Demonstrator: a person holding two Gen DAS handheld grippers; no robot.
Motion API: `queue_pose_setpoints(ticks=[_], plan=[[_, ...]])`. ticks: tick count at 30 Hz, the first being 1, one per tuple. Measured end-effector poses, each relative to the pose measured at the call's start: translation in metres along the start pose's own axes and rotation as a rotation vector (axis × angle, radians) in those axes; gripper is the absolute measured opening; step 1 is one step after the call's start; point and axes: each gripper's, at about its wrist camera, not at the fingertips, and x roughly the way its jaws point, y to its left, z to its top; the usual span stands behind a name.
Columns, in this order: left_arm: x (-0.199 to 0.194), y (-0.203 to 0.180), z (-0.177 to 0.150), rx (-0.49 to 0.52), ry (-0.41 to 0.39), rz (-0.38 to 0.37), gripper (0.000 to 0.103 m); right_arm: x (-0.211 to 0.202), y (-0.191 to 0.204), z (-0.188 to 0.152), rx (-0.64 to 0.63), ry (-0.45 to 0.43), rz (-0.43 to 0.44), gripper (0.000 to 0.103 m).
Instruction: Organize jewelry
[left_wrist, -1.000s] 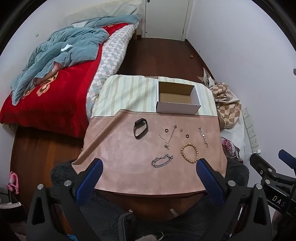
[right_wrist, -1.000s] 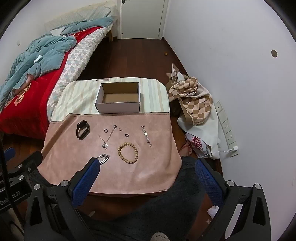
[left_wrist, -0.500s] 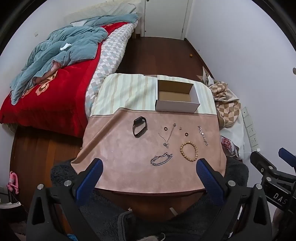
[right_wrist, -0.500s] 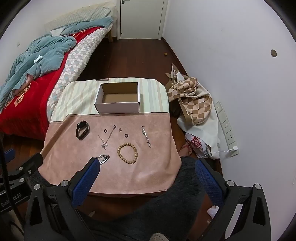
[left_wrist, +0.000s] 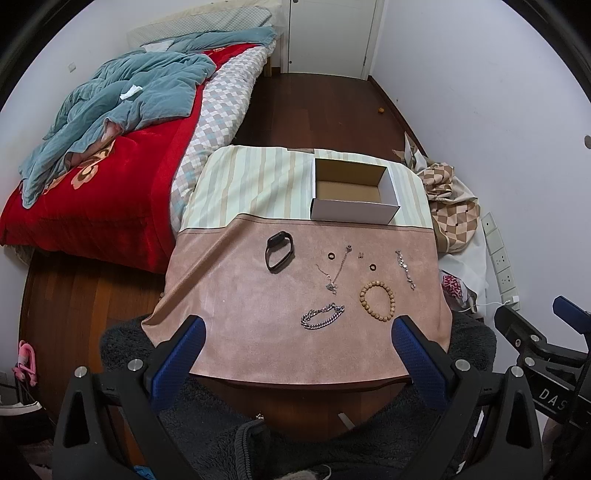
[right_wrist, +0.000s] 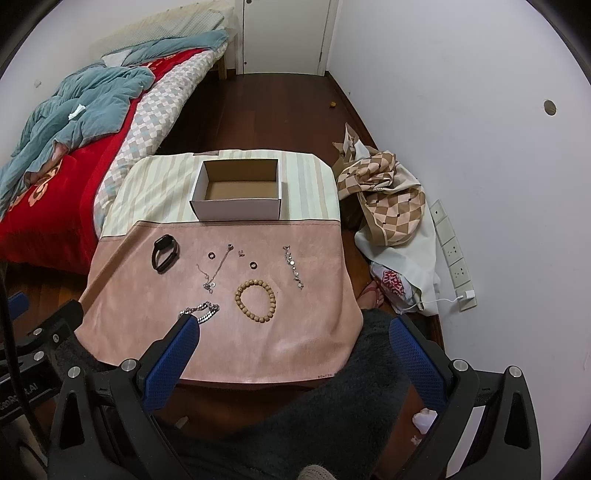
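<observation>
Jewelry lies on the pink mat (left_wrist: 236, 295) of a small table: a black band (left_wrist: 279, 252) (right_wrist: 165, 253), a thin necklace (left_wrist: 336, 271) (right_wrist: 216, 267), two dark rings (left_wrist: 331, 255) (left_wrist: 373, 266), a small earring (left_wrist: 361, 254), a silver link bracelet (left_wrist: 322, 316) (right_wrist: 201, 312), a wooden bead bracelet (left_wrist: 377, 300) (right_wrist: 256, 301) and a silver charm bracelet (left_wrist: 404, 268) (right_wrist: 293, 267). An empty cardboard box (left_wrist: 352, 195) (right_wrist: 238, 194) stands behind them. My left gripper (left_wrist: 297, 345) and right gripper (right_wrist: 291, 343) are open and empty, high above the table's near edge.
A bed (left_wrist: 110, 147) with red and blue bedding stands left of the table. A checkered cloth and bags (right_wrist: 391, 206) lie on the floor at the right by the wall sockets (right_wrist: 452, 254). A dark fuzzy rug (left_wrist: 207, 413) lies below the table front.
Both grippers have shifted very slightly; the table sits a touch lower and nearer in the left wrist view. Nothing on the table has moved.
</observation>
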Motion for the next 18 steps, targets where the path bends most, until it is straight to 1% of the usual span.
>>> queue_pose_setpoints(ticks=[18], plan=[[0.0013,0.0024,-0.0004,0.002,0.001,-0.005,0.103,0.0032,0.0009,0.0003,-0.002,0.009,-0.001,0.103]])
